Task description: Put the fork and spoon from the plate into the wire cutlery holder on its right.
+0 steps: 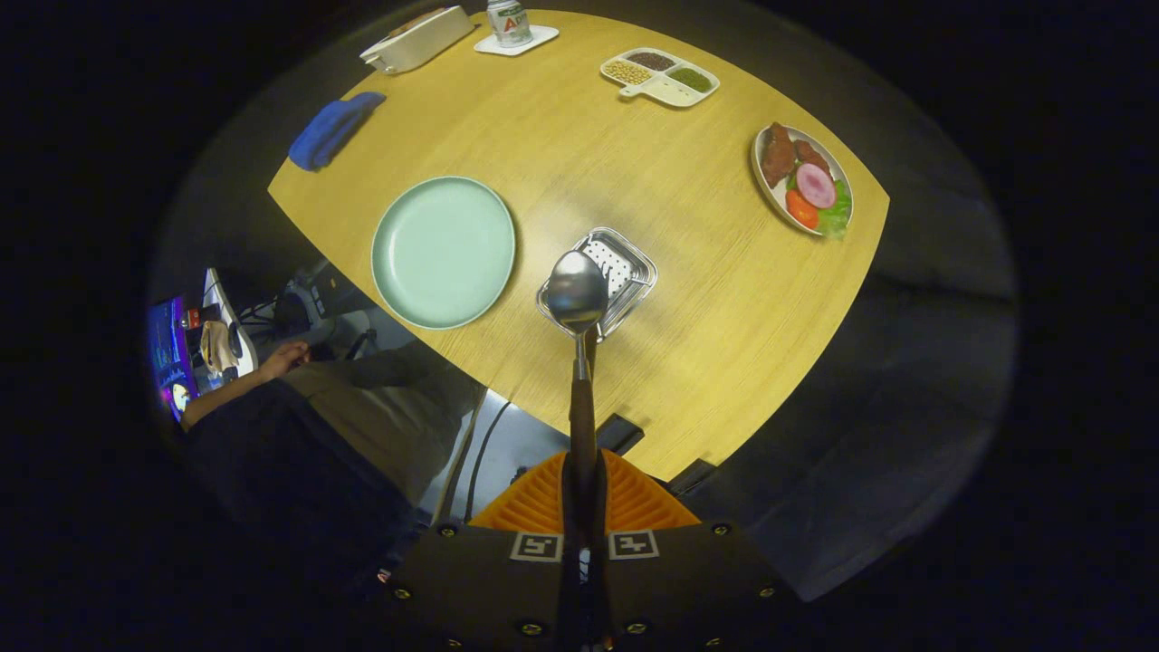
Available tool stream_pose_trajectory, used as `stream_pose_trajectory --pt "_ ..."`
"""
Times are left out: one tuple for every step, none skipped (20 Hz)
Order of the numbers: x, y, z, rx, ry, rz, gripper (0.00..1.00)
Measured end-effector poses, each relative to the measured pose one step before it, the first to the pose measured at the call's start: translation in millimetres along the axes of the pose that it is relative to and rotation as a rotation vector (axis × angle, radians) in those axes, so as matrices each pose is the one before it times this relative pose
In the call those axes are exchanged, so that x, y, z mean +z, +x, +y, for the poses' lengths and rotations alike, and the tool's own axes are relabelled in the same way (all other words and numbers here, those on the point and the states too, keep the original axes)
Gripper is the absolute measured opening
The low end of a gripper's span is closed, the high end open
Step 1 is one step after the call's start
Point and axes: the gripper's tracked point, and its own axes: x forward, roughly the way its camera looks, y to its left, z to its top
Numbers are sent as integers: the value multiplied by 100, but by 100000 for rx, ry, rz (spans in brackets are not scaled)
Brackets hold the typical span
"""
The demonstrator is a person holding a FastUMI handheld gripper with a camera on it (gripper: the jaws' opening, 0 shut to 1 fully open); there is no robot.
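— What carries it all?
— A light wooden table (634,362). Just ahead of the fingers sits the wire cutlery holder (620,272), with a pale green plate (443,251) beside it.
— And beyond?
— A blue cloth (331,131), a white box (418,38), a can (509,20) on a coaster (534,42), a divided dish (660,76) and a plate of food (802,179).

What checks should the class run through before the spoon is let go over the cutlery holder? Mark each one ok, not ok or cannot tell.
1. Gripper shut on the spoon handle: ok.
2. Spoon bowl in line with the cutlery holder: ok.
3. Spoon low enough to release: cannot tell.
4. Green plate emptied: ok.
5. Fork already in the holder: cannot tell.
6. Food plate away from the drop spot: ok.
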Motion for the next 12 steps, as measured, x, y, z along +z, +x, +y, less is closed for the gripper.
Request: stream_pose_trajectory --pt "80 223 -276 721 756 1048 4" --pt "-182 -399 -497 354 829 1442 4" --pt "134 181 -396 -457 196 1274 4" --pt "331 155 -264 -313 -273 795 4" --pt "318 299 -130 130 -128 885 4" --pt "436 280 -46 280 -559 1255 4" --pt "285 463 -97 284 -860 1363 4" --pt "235 442 -155 7 -986 1608 4" --pt "923 1078 151 -29 -1109 1362 4" --pt "-90 -174 -224 176 -900 1516 4" --pt "347 441 -20 494 -884 1571 4" --pt "781 1041 172 205 -871 1638 4"
